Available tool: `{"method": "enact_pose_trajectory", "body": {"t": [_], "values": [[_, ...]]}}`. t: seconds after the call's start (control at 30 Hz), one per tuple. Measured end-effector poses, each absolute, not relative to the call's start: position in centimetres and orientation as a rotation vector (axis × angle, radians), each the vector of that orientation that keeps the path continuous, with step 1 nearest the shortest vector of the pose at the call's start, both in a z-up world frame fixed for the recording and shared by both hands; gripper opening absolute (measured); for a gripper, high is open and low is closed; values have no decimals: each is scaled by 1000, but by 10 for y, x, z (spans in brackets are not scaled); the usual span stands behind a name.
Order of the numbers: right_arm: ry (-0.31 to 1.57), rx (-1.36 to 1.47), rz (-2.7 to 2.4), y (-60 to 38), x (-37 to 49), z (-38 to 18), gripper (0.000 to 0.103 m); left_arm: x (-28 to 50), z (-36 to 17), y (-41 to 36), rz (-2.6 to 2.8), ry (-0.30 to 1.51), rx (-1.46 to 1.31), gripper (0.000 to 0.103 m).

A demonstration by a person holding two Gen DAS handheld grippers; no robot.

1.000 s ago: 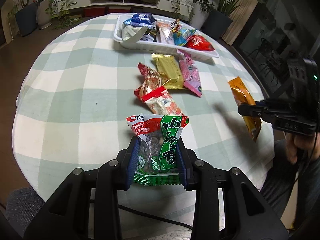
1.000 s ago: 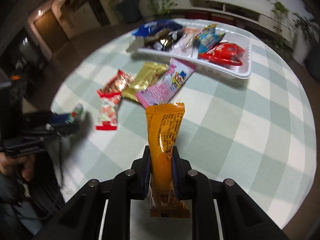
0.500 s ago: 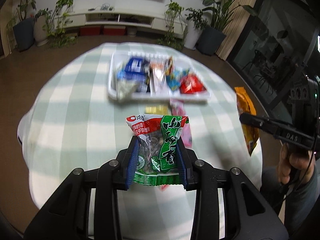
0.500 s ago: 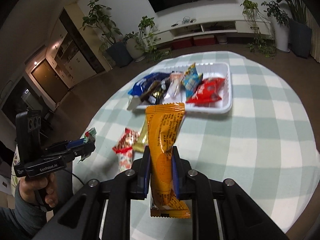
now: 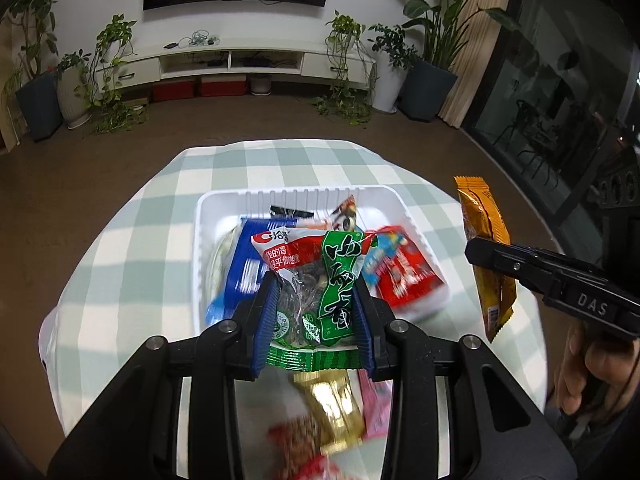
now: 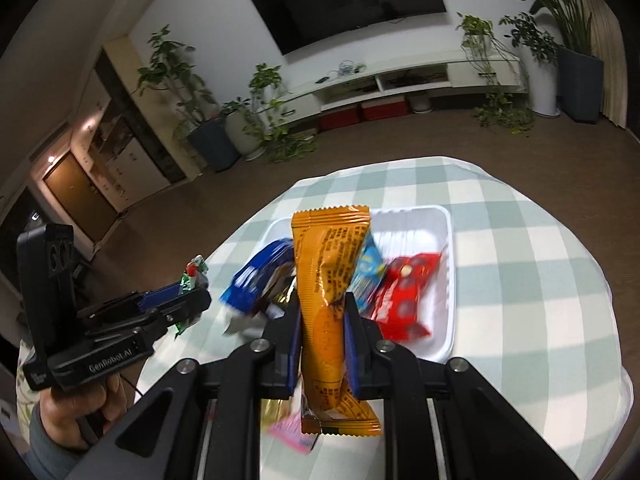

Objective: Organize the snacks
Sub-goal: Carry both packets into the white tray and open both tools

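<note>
My left gripper (image 5: 316,300) is shut on a green and red snack bag (image 5: 316,276) and holds it in the air over the near end of the white tray (image 5: 208,216). My right gripper (image 6: 322,328) is shut on an orange snack packet (image 6: 326,272), held upright above the tray (image 6: 444,240); it also shows at the right of the left wrist view (image 5: 486,248). The tray holds a blue packet (image 5: 244,264), a red packet (image 5: 408,276) and other snacks. The left gripper shows at the left of the right wrist view (image 6: 192,300).
A gold packet (image 5: 332,416), a pink packet (image 5: 376,408) and a red packet (image 5: 296,444) lie blurred on the checked tablecloth (image 5: 120,280) below my left gripper. The round table ends just beyond the tray. Floor, plants and a TV unit lie behind.
Both grippers have risen and moved forward with their packets, from over the near table to above the tray. The loose snacks now lie beneath them.
</note>
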State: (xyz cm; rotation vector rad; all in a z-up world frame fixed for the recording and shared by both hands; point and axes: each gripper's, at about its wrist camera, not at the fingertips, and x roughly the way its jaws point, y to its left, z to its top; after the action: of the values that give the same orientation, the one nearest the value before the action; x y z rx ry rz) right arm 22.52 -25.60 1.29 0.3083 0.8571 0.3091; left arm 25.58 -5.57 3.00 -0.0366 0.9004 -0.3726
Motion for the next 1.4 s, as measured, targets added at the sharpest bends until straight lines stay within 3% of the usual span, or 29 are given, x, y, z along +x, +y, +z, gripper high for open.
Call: {"method": "enact_pose_trajectory", "body": {"t": [0.63,0.83,0.9,1.07,1.4], "values": [[980,279,207,-251,323,-69,21,335,-66,-104,-302,958,117,35],[992,278,202,-253,324,-82,25,340,-73,-108,-319,955,125,41],[992,282,205,-255,324,-82,27,340,-74,-109,-327,956,121,48],[982,259,207,-253,318,-74,46,335,-72,-111,-336,958,122,61],[918,233,200,-257,290,-47,57,308,-38,-101,-339,909,71,72]]}}
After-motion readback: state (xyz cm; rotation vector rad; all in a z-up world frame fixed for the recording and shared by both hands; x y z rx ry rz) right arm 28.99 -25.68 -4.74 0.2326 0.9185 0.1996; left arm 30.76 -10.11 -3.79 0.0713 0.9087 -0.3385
